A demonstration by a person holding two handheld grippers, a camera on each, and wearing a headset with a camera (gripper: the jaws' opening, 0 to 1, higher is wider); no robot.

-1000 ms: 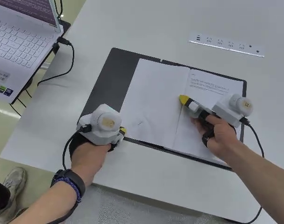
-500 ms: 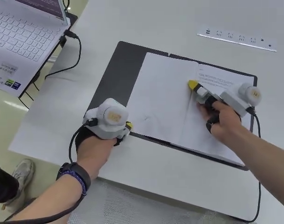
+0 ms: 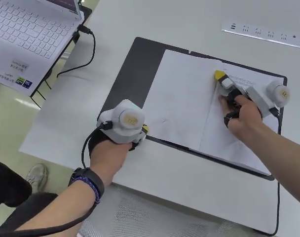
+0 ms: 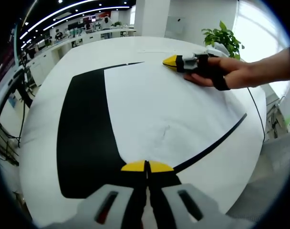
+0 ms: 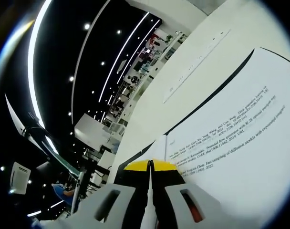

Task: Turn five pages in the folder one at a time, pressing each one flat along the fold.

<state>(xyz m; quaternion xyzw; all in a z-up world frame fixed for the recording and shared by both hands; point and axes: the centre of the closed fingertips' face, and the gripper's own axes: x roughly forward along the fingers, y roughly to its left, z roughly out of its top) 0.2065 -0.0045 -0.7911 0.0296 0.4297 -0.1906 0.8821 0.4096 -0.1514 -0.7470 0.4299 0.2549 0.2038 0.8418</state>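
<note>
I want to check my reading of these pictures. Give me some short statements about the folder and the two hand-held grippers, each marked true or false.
1. The folder lies open on the table. True.
2. The left hand-held gripper is wide open. False: its jaws are shut, at the folder's near edge.
3. The right hand-held gripper rests by the fold. True.
4. The laptop lies on the folder. False: it is apart from the folder, off to the left.
5. The right page bears printed text. True.

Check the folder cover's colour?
The folder cover is black, plain, with no pattern; clearest in the left gripper view.
</note>
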